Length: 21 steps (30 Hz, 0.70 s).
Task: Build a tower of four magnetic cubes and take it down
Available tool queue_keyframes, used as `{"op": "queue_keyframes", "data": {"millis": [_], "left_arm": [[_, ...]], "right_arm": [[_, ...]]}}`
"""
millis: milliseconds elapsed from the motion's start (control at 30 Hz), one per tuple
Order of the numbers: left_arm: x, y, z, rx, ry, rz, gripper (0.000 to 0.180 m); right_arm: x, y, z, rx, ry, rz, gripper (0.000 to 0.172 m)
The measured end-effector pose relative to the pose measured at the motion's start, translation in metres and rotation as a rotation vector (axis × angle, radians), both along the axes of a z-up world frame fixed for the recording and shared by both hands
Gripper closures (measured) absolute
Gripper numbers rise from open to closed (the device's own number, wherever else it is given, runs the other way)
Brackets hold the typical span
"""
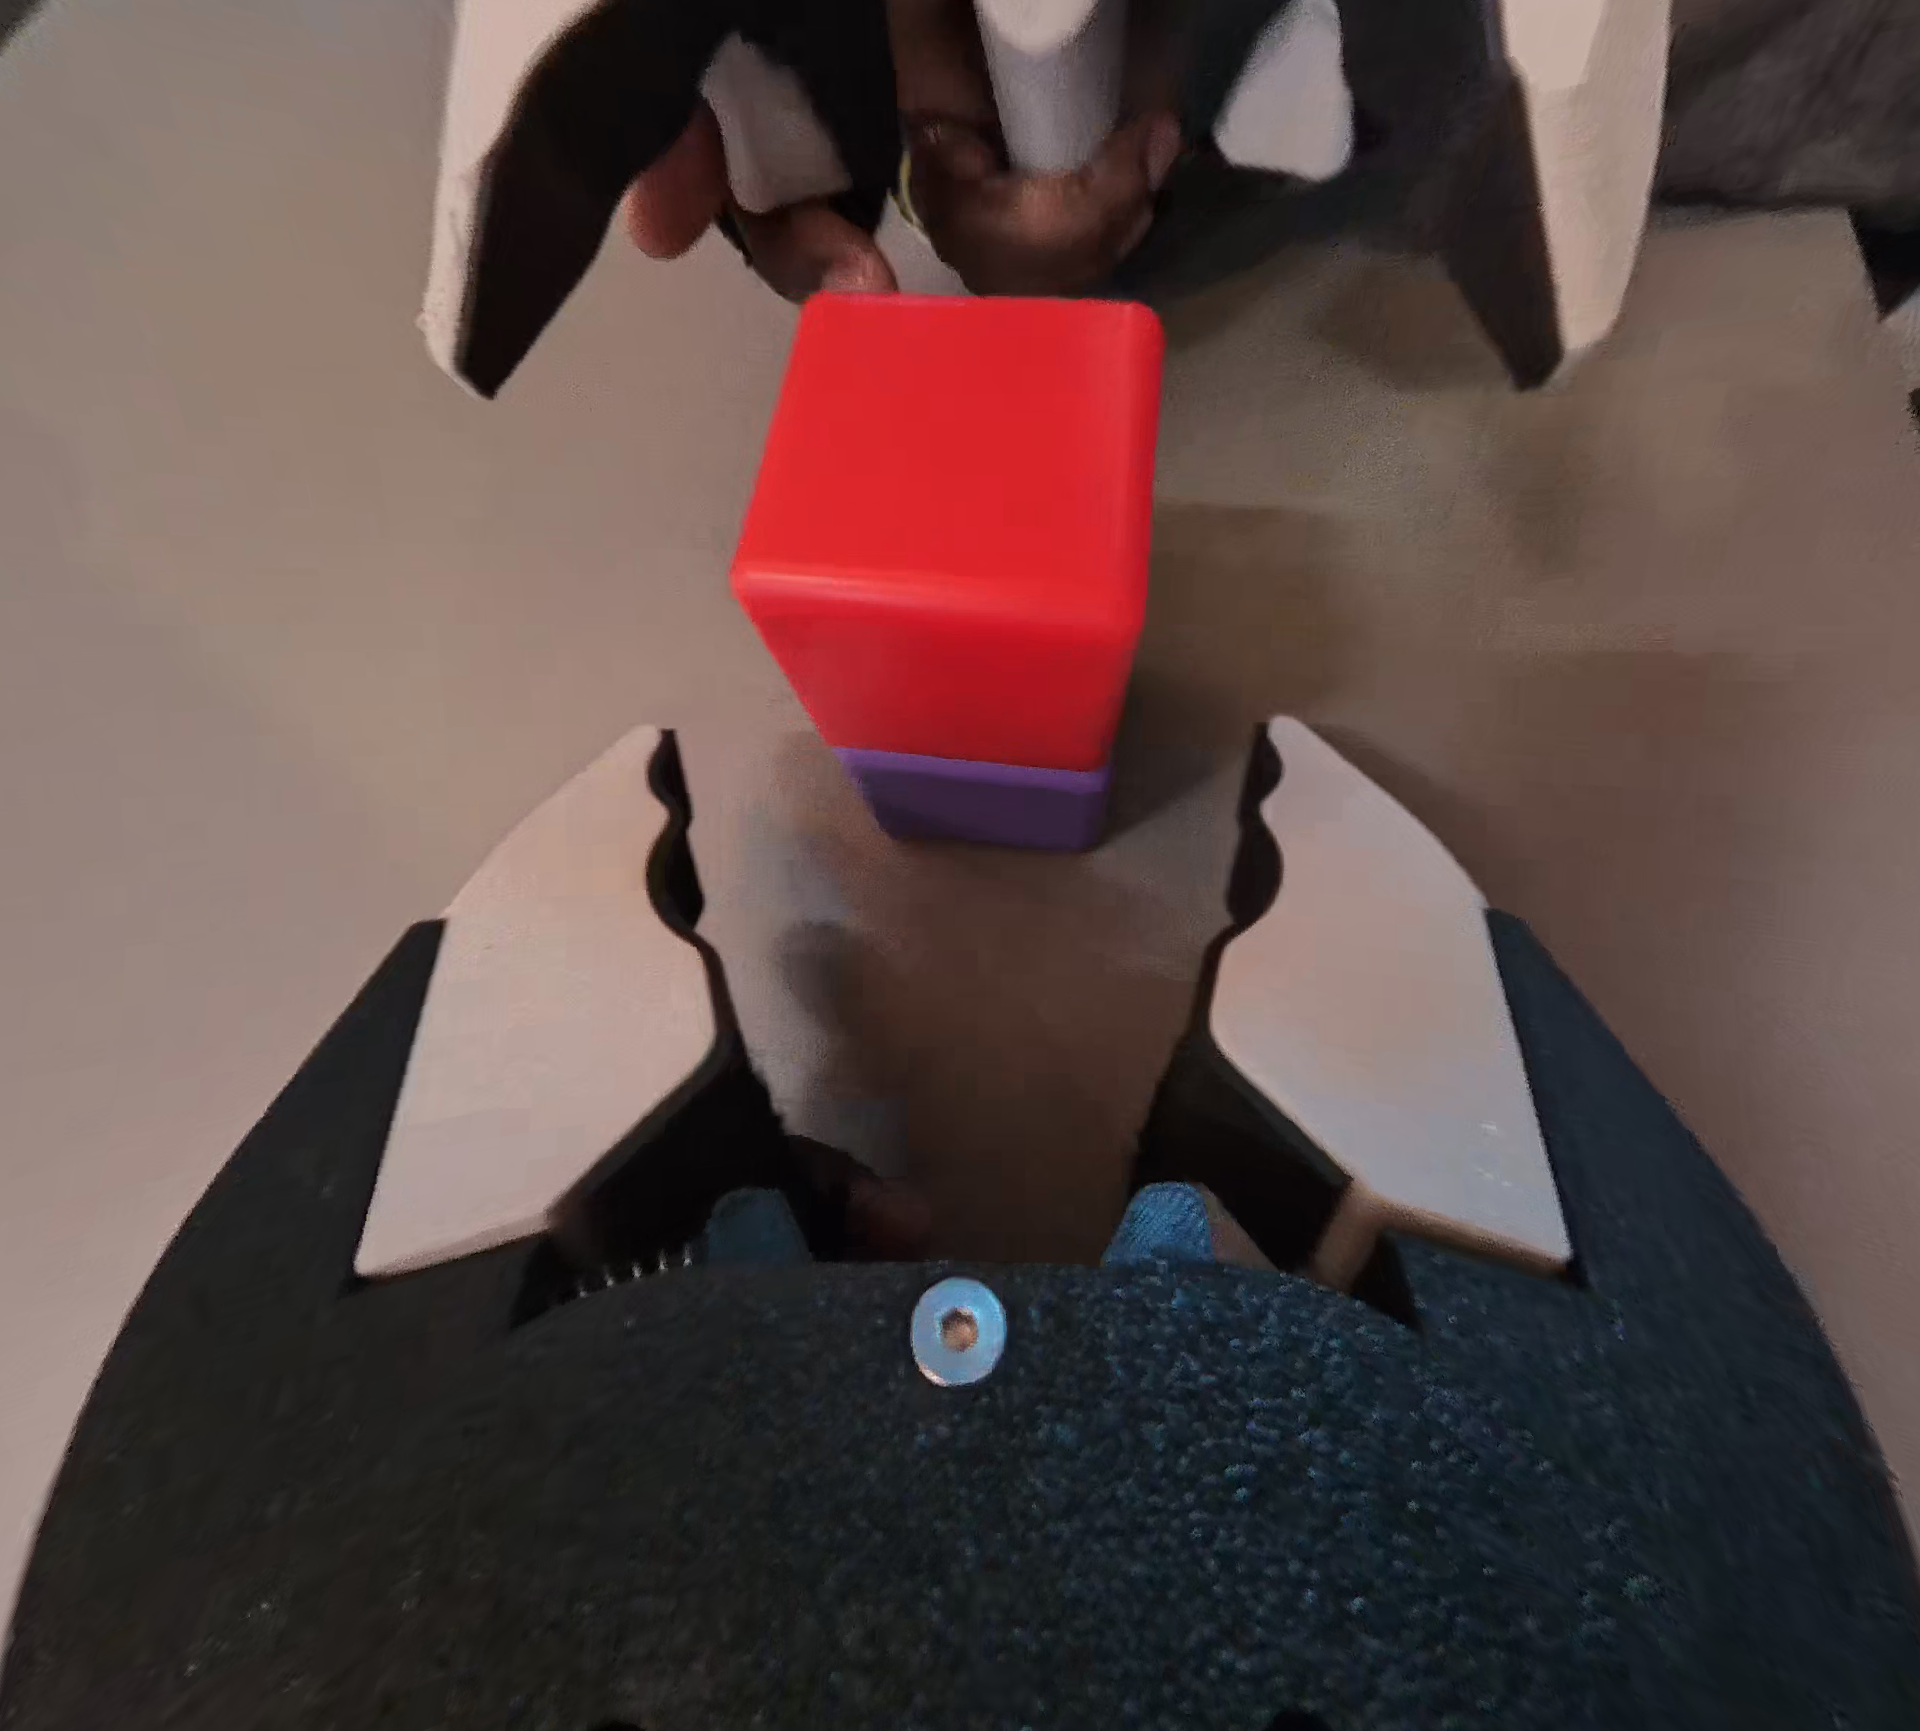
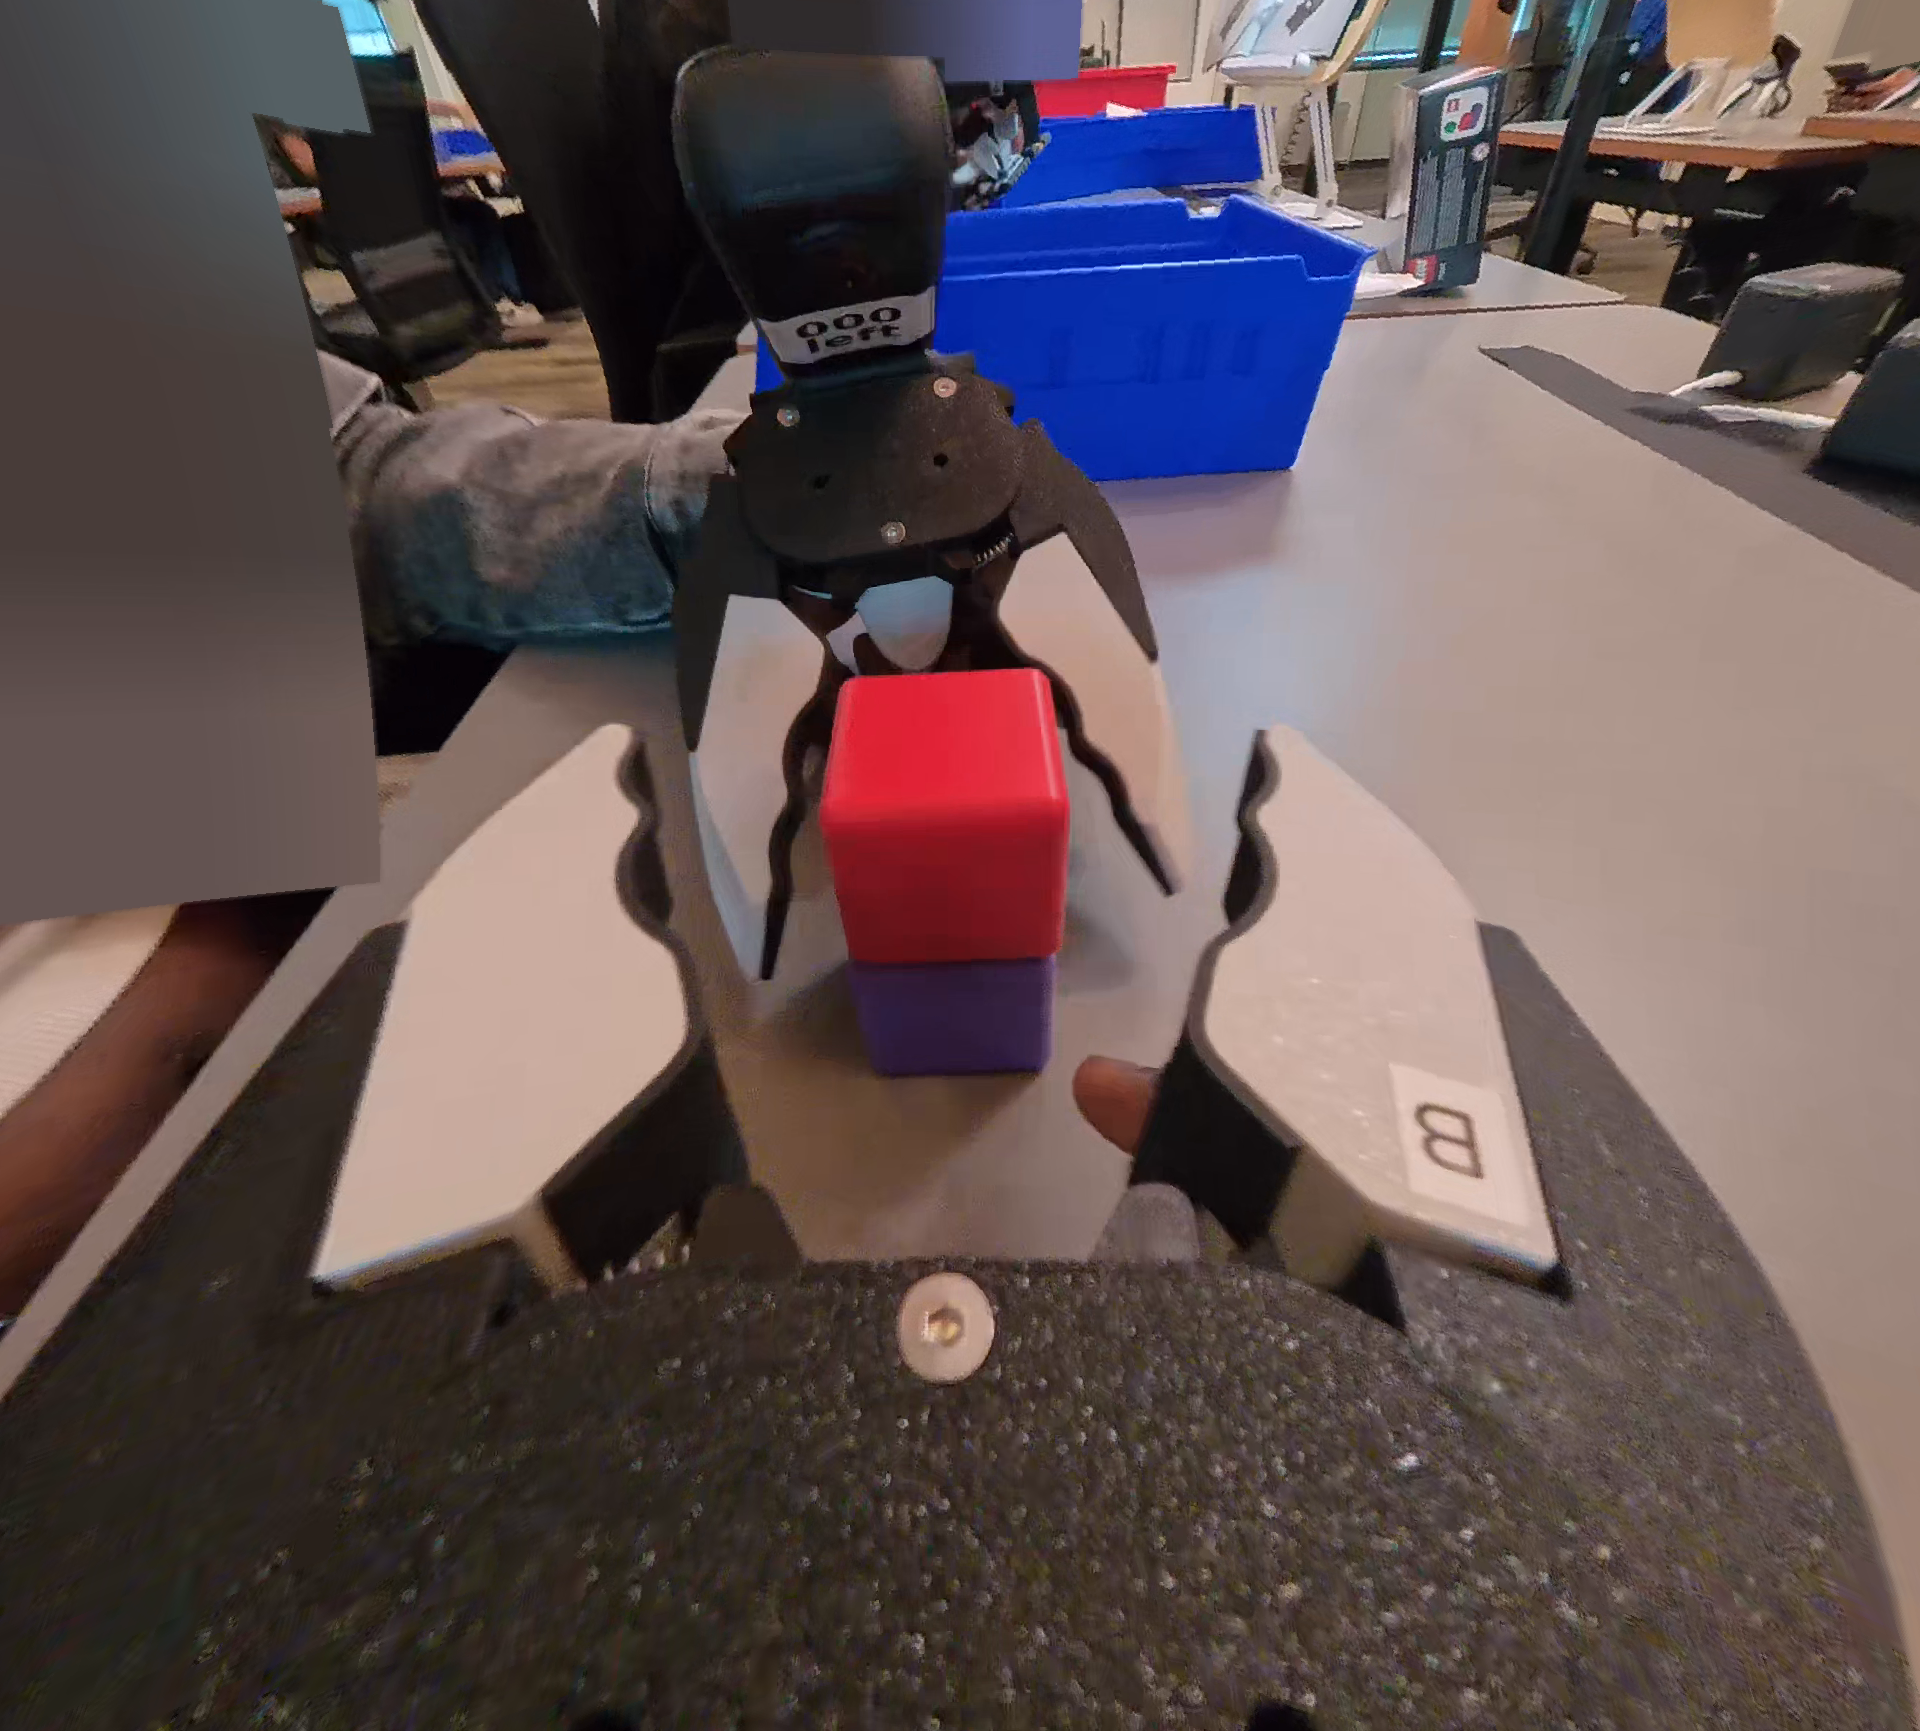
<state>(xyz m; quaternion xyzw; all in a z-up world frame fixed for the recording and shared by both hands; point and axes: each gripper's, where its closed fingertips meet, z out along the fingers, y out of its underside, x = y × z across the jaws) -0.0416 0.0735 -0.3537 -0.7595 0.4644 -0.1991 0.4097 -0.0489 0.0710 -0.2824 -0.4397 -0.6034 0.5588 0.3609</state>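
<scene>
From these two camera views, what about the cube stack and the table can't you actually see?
- Other two cubes: in neither view; only red cube on purple cube shows.
- Purple cube's top: covered by the red cube, both views.
- Blue bin contents: walls hide them, right wrist view.
- Left wrist view: motion-blurred.

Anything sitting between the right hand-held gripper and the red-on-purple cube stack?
Nothing visible. The right hand-held gripper is open, and only bare table lies before the red cube and purple cube. The left hand-held gripper is behind the stack.

Even indoor light; motion blur, fisheye edges.
</scene>
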Motion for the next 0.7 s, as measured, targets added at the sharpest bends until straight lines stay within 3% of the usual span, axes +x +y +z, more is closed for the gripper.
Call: {"op": "queue_keyframes", "data": {"millis": [100, 200, 333, 467, 533, 600, 700], "left_arm": [[-0.005, 0.0, 0.025, 0.007, -0.152, 0.035, 0.061], [-0.015, -0.009, 0.07, 0.054, -0.274, 0.085, 0.048], [-0.064, -0.03, 0.151, 0.206, -0.303, 0.246, 0.06], [-0.183, -0.048, 0.207, 0.311, -0.231, 0.569, 0.088], [-0.268, -0.05, 0.201, 0.257, -0.186, 0.859, 0.088], [-0.331, -0.054, 0.17, 0.132, -0.179, 1.077, 0.086], [-0.363, -0.057, 0.108, -0.063, -0.212, 1.186, 0.092]], "right_arm": [[-0.001, 0.003, 0.008, -0.028, 0.042, -0.017, 0.046], [-0.001, 0.008, 0.013, -0.03, 0.072, -0.05, 0.036], [0.001, 0.012, 0.021, -0.018, 0.102, -0.077, 0.037], [0.003, 0.012, 0.03, -0.005, 0.132, -0.089, 0.039], [0.004, 0.012, 0.033, 0.007, 0.143, -0.097, 0.039], [0.005, 0.012, 0.036, 0.016, 0.153, -0.103, 0.04], [0.005, 0.013, 0.036, 0.029, 0.148, -0.111, 0.042]]}}
